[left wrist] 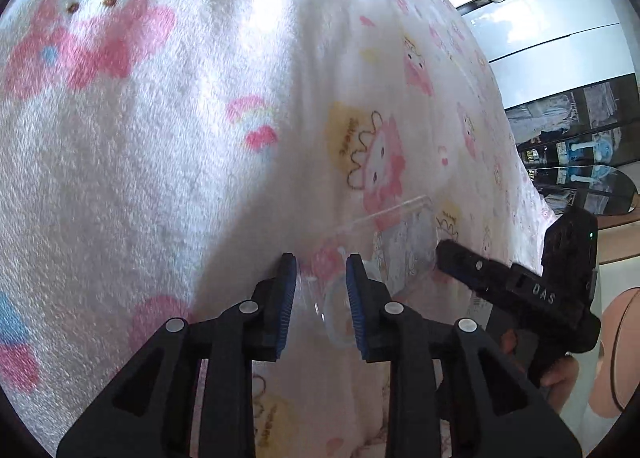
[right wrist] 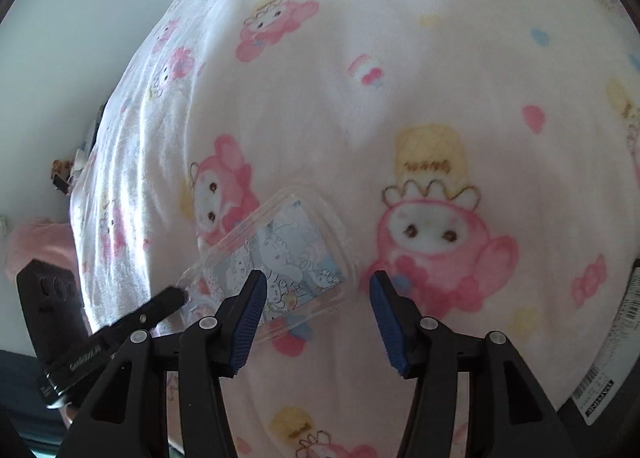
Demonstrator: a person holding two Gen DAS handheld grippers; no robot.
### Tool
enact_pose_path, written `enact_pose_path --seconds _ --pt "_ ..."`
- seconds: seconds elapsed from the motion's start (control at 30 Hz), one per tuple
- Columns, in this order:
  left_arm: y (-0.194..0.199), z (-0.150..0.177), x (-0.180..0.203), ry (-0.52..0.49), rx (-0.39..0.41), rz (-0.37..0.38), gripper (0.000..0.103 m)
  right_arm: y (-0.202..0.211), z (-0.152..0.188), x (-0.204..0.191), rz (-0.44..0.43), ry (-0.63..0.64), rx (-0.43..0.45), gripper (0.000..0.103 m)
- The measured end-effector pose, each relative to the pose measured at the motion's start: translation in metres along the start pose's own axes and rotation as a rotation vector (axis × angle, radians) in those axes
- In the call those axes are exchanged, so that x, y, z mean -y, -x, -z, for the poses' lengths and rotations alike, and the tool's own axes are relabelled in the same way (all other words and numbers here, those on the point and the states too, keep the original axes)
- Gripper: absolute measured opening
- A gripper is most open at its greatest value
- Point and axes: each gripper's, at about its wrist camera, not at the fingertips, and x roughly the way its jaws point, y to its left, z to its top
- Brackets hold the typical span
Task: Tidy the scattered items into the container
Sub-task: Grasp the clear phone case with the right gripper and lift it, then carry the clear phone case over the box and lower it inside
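A clear phone case with a pale blue cartoon card inside hangs tilted just above the pink cartoon blanket. My left gripper is shut on the case's camera-cutout end; the rest of the case reaches away from its blue pads. In the right wrist view one of the left gripper's fingers shows at the case's lower left corner. My right gripper stands open over the case's other end: its left pad overlaps the case and its right pad stays clear of it. The right gripper's fingers show beside the case's far end.
The blanket covers a bed that fills both views. White wardrobe doors and a glass tabletop stand beyond its right edge. A hand holds the right gripper. A pink cushion lies left; a labelled package lies lower right.
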Motion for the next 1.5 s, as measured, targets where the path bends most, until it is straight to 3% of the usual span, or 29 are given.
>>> enact_pose_path --seconds 0.1,0.2,0.3,0.4,0.57,0.73,0.97,1.17,1.23,1.33,1.5 --pt "-0.004 0.003 0.001 -0.005 0.002 -0.009 0.025 0.004 -0.010 -0.001 0.047 0.013 0.043 0.050" --pt "-0.005 -0.002 0.004 -0.001 0.004 0.006 0.025 -0.012 -0.014 -0.005 0.045 0.031 -0.021 0.050" --pt "0.004 -0.010 0.015 -0.051 0.066 -0.060 0.033 -0.002 0.004 -0.011 -0.047 0.017 -0.025 0.052" --pt "0.010 -0.018 0.010 -0.044 0.059 -0.035 0.036 0.012 0.024 -0.017 -0.121 0.034 -0.060 0.051" --pt "-0.003 -0.011 0.004 -0.037 0.008 -0.057 0.039 0.020 0.015 -0.013 -0.031 0.065 -0.025 0.052" --pt "-0.013 -0.001 0.012 -0.054 0.019 -0.108 0.042 -0.010 0.003 -0.008 -0.055 0.020 -0.109 0.052" --pt "0.011 0.009 0.032 -0.058 -0.004 0.009 0.045 0.054 0.010 -0.014 -0.099 0.040 0.055 0.052" --pt "0.039 0.037 0.094 -0.218 -0.007 0.058 0.045 0.117 0.089 0.008 -0.145 -0.008 0.190 0.052" --pt "0.037 0.049 0.125 -0.278 -0.054 0.124 0.045 0.145 0.122 0.030 -0.176 -0.067 0.250 0.052" --pt "0.027 0.078 0.172 -0.352 -0.159 0.306 0.045 0.174 0.166 0.058 -0.207 -0.146 0.330 0.052" --pt "-0.004 0.140 0.254 -0.519 -0.259 0.320 0.044 0.230 0.221 0.111 -0.170 -0.263 0.459 0.052"
